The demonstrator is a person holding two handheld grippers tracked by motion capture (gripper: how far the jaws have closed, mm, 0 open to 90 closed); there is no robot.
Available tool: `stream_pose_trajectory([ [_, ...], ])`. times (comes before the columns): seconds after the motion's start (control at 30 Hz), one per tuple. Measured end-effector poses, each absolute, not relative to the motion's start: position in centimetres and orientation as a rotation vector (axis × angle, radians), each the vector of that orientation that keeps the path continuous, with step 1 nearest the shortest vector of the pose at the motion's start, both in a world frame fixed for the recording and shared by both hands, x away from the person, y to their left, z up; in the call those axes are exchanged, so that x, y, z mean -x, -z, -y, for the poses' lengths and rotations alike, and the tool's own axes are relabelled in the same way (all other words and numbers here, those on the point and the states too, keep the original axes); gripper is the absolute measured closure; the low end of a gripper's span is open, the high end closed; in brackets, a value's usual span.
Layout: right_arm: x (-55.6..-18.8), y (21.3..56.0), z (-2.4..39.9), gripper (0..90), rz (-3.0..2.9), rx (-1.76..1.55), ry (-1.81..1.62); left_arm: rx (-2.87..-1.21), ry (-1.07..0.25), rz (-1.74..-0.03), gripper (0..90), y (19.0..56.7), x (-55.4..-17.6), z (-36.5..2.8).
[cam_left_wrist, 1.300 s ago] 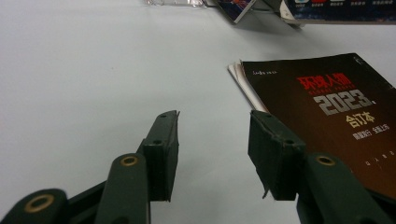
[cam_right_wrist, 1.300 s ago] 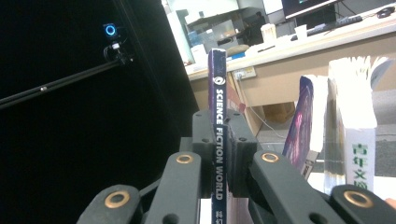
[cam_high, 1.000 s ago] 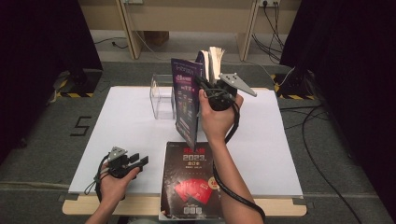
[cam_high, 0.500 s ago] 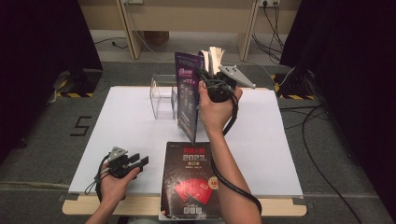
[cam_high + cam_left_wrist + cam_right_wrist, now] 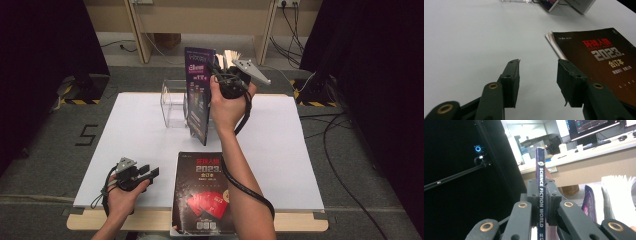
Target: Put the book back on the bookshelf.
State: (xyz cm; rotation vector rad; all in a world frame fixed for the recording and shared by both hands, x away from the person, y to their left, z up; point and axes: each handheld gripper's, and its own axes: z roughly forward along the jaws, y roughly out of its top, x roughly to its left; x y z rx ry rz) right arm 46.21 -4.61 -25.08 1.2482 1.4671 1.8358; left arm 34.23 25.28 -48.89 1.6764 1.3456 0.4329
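At the tabletop's [image 5: 300, 150] near left, the left gripper [image 5: 145, 174] rests with its fingers [image 5: 510, 82] apart on nothing. Just to its right lies a black book [image 5: 200, 195], flat. Beyond that, the right gripper [image 5: 227, 80] is pinched on the spine of a magazine [image 5: 198, 100], which it holds upright, long axis vertical, above and just right of the clear holder [image 5: 172, 105]. The holder's slot is hidden behind the cover, so alignment is probably close but can't be confirmed.
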Motion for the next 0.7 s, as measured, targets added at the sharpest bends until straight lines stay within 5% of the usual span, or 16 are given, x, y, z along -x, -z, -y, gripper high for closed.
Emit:
stream_pose_trajectory([
  [0.7,-49.8,24.7,3.3,84.9,-1.381,-1.249,-1.784,-1.664,-0.436,-1.342,52.4,48.7,-34.1,-25.4],
])
